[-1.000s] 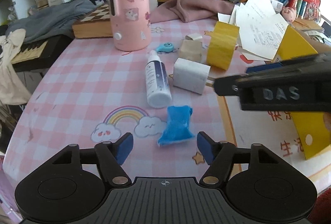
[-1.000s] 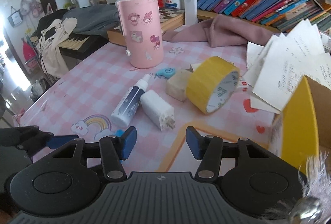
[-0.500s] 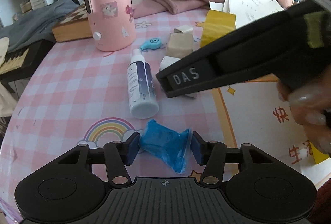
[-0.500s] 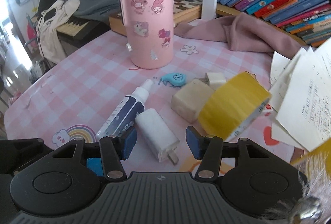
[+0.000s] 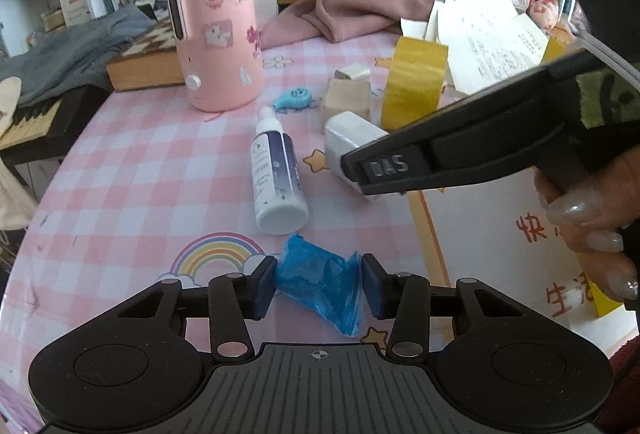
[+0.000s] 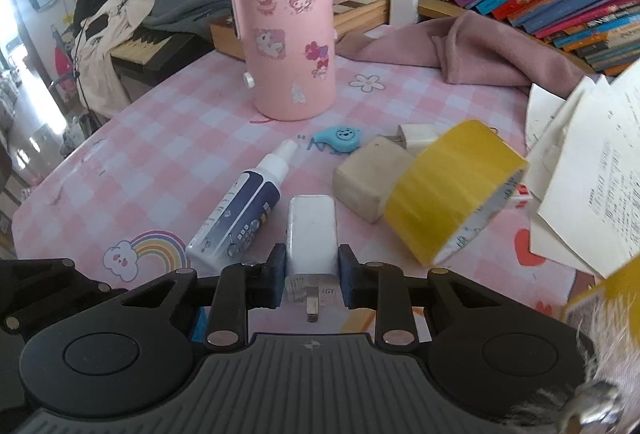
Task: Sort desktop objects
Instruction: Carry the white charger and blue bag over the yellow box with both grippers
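We read "DAS" in raised letters on the right gripper (image 5: 380,169) at three o'clock, and red characters "快" and "生" on the white sheet (image 5: 492,246) beneath it.

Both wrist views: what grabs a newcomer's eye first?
Each gripper has just closed on something: the left gripper pinches a crumpled blue wrapper by the rainbow print, the right gripper clamps a white charger. Behind them stands a tall pink sticker-covered canister, with a yellow tape roll to the right.
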A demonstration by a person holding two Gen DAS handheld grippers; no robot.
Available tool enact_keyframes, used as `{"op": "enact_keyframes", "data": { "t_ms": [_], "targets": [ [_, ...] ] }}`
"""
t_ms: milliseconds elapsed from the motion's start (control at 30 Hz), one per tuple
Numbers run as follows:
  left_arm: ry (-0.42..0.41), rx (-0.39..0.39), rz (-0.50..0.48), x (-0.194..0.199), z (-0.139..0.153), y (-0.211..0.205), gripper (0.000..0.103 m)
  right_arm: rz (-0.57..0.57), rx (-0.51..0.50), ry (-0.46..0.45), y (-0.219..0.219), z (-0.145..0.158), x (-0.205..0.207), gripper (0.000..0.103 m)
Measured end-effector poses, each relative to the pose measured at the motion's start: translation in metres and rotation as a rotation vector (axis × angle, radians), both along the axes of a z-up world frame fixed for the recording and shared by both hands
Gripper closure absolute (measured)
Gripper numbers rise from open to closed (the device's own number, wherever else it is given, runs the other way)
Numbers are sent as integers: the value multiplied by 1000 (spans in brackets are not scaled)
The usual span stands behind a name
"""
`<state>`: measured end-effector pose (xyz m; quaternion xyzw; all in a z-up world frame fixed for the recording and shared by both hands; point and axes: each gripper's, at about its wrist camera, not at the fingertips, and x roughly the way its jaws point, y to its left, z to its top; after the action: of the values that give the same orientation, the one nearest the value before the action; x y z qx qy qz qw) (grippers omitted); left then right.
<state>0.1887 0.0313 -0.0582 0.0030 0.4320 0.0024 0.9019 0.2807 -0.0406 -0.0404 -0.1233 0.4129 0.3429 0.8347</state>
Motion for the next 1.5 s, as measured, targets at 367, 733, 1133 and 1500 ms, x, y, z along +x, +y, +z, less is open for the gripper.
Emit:
{"op": "enact_keyframes", "data": {
  "t_ms": [367,733,1133,1500],
  "targets": [
    [-96,-27,31,-34,36,14,60,-94,114,-37,-48,43,-44,78],
    [-181,-37,-97,-80,78,-1,60,-237,198,-129,-109,79,-130,78],
    [-174,-25,-245,-137,85,-30,61,-403,236,-129,-150,74,-211,78],
    [-191,-6,-348,-163,91,-55,61,-544,243,-116,-185,69,-260,78]
  ]
}}
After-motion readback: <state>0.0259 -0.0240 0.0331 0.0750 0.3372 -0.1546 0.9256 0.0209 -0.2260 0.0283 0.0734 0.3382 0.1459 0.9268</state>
